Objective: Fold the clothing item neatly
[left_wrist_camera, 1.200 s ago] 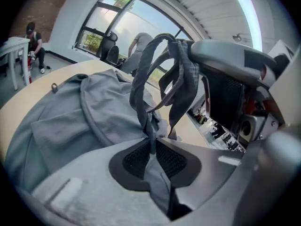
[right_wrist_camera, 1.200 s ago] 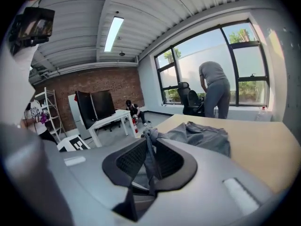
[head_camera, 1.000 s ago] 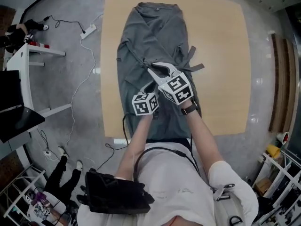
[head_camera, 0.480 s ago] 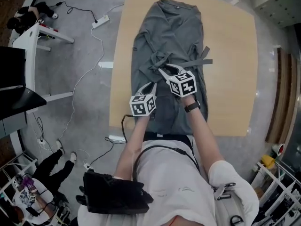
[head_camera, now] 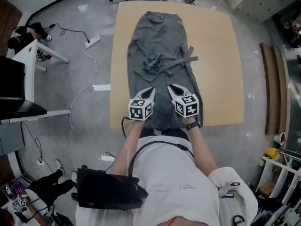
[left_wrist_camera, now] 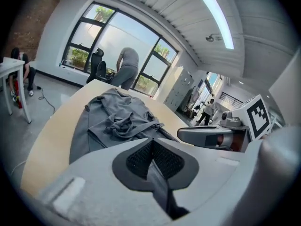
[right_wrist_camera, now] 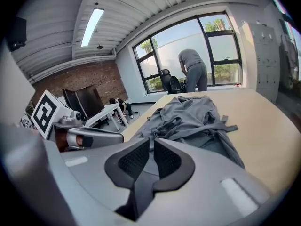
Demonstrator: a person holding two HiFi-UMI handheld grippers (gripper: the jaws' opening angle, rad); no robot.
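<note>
Grey garment (head_camera: 162,46) lies flat along the counter (head_camera: 221,69), collar at 12 o'clock; your grippers hover over its 6 o'clock hem; left gripper (head_camera: 149,91) fingers (left_wrist_camera: 138,157) clenched, empty; right gripper (head_camera: 173,87) fingers (right_wrist_camera: 134,160) have just been closing, narrow gap, nothing gripped.

Bright daylight from the windows (right_wrist_camera: 197,55) and a ceiling strip light (left_wrist_camera: 218,15) fills sharp, fisheye-bent pictures with black corners.
</note>
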